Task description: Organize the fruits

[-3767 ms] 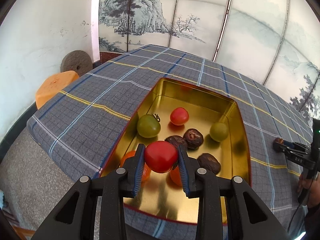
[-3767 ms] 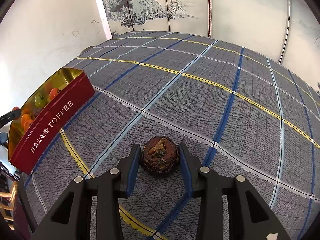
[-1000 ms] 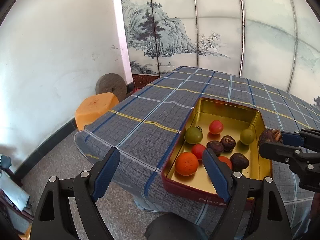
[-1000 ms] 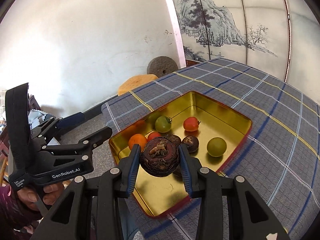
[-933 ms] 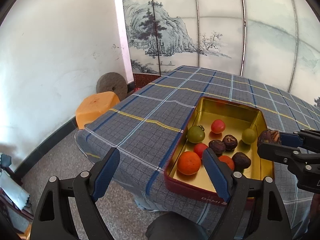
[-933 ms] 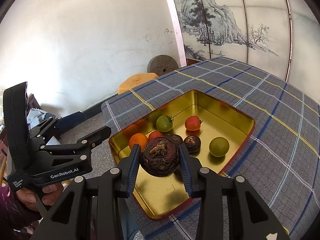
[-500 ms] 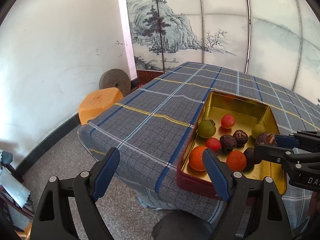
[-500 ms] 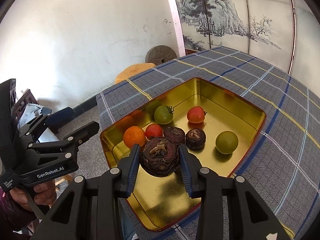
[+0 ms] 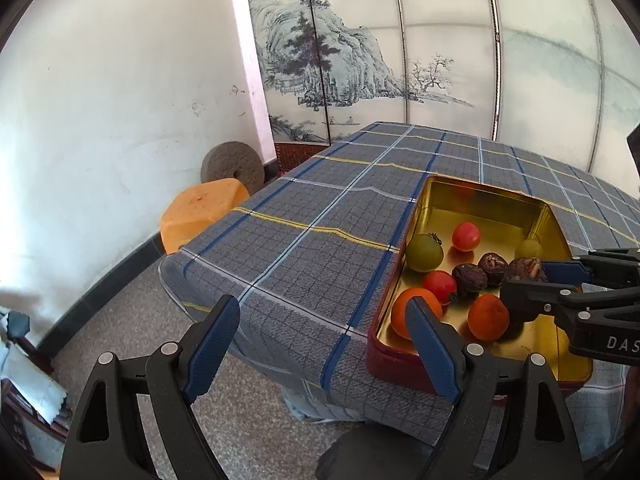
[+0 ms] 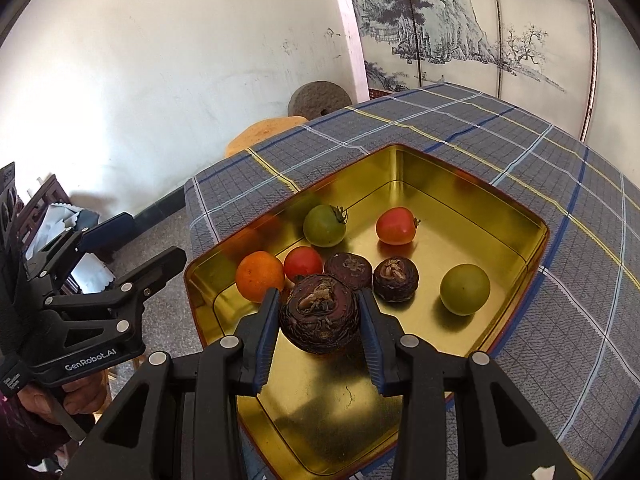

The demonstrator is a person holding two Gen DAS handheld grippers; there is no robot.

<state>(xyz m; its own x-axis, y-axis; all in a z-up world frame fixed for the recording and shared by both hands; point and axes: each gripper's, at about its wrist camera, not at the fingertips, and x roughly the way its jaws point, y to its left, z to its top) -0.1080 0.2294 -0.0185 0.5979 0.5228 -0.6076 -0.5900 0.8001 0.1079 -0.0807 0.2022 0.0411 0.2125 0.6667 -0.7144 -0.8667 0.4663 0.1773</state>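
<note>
My right gripper (image 10: 319, 320) is shut on a dark brown water chestnut (image 10: 319, 313) and holds it low over the near part of the gold tin (image 10: 516, 216). The tin holds a green tomato (image 10: 324, 225), two red tomatoes (image 10: 395, 226), an orange (image 10: 260, 276), two more water chestnuts (image 10: 396, 279) and a green plum (image 10: 464, 289). My left gripper (image 9: 324, 344) is open and empty, off the table's corner. In the left wrist view the tin (image 9: 484, 196) lies to its right, with the right gripper (image 9: 524, 276) over it.
The tin rests on a table with a grey plaid cloth (image 9: 320, 220). An orange stool (image 9: 200, 210) and a round millstone (image 9: 232, 164) stand by the white wall. A painted folding screen (image 9: 400, 52) stands behind the table.
My right gripper has carried the water chestnut lower and deeper into the tin. My left gripper has drifted back and left, away from the tin, still open.
</note>
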